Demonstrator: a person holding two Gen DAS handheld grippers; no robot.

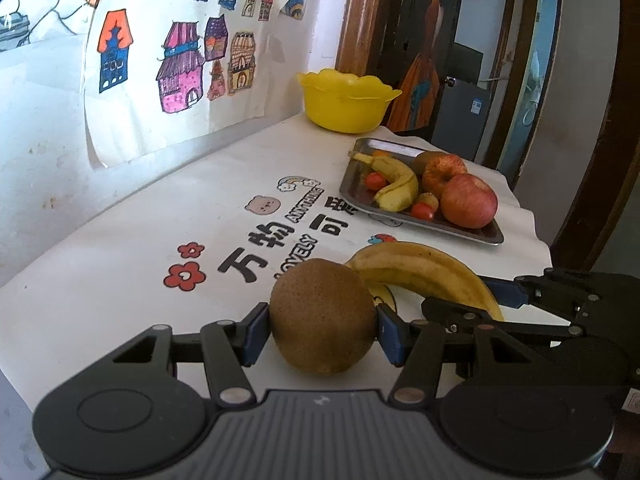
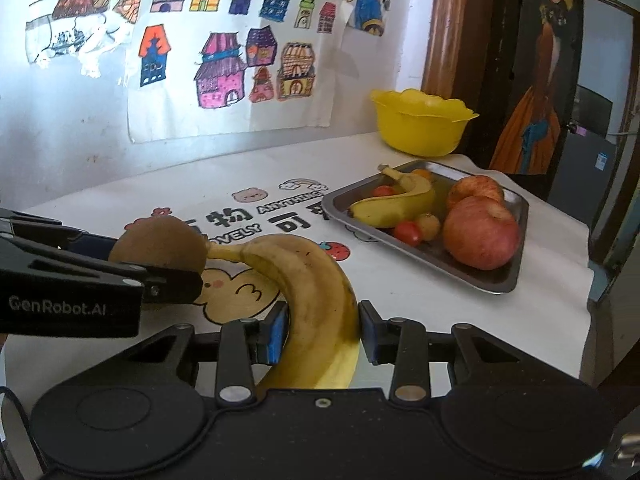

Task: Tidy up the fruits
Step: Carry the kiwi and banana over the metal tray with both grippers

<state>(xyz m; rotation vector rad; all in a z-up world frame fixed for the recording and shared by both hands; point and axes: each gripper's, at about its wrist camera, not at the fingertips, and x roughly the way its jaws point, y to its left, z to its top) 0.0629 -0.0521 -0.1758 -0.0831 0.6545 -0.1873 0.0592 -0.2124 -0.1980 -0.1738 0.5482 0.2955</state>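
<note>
My left gripper is shut on a brown kiwi, with both blue pads against its sides. My right gripper is closed around a yellow banana; the left pad touches it and a thin gap shows at the right pad. The banana lies just right of the kiwi, and the two grippers are side by side. A steel tray at the right holds a banana, two red apples, small tomatoes and a kiwi.
A yellow scalloped bowl stands at the far end of the table near the wall. The white tablecloth has printed letters and cartoons. Drawings of houses hang on the wall. The table's right edge drops off beside a doorway.
</note>
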